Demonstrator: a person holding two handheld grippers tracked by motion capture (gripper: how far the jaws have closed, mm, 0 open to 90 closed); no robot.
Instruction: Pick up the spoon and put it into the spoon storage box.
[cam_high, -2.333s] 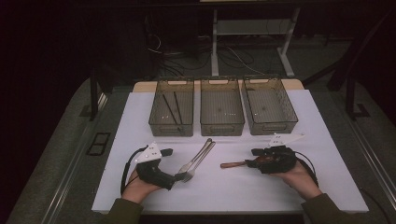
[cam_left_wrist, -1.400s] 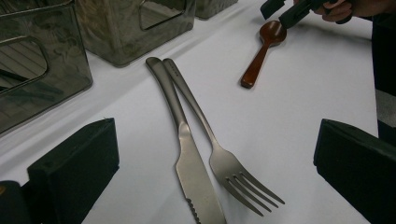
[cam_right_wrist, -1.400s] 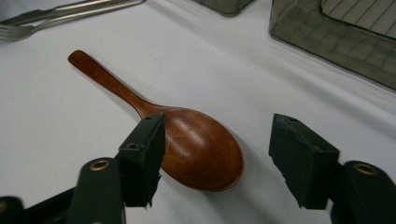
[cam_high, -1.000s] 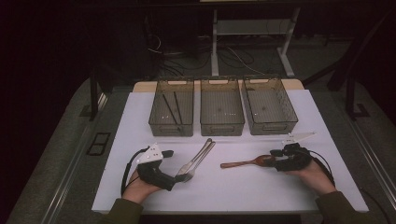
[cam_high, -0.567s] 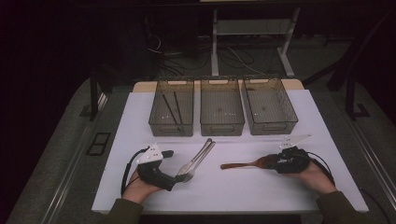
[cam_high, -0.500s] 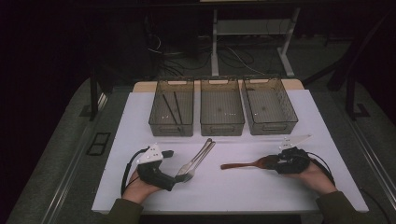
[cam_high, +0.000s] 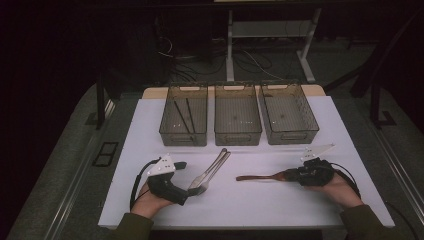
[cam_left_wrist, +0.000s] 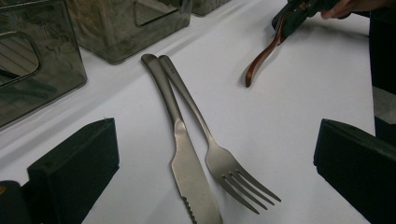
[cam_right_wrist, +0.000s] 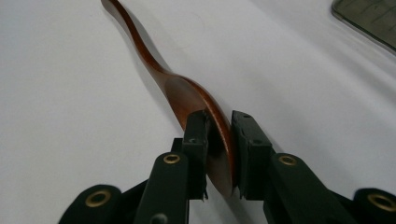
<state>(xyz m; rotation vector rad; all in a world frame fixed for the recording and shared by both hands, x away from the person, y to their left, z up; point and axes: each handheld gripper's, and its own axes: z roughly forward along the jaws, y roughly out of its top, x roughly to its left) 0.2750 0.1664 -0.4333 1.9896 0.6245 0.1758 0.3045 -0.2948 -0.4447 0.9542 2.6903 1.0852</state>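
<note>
Wooden spoon (cam_right_wrist: 187, 98) sits pinched at its bowl by the right gripper (cam_right_wrist: 219, 154), whose jaws have just been closing. Left gripper (cam_left_wrist: 210, 186) gapes over knife (cam_left_wrist: 191, 177) and fork (cam_left_wrist: 233, 172). Next, probably, lift toward a bin (cam_high: 289, 115).

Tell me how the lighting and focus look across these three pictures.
High view: white table bright, surroundings nearly black. Left gripper view: soft sheen on knife and fork. Right gripper view: wooden spoon glossy, blurring toward its handle.

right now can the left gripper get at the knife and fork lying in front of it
Probably yes. The left gripper has its jaws spread wide, with the knife and fork lying on the bare white table between and just ahead of them, nothing in the way. Their handles cross, so it may take both.
</note>
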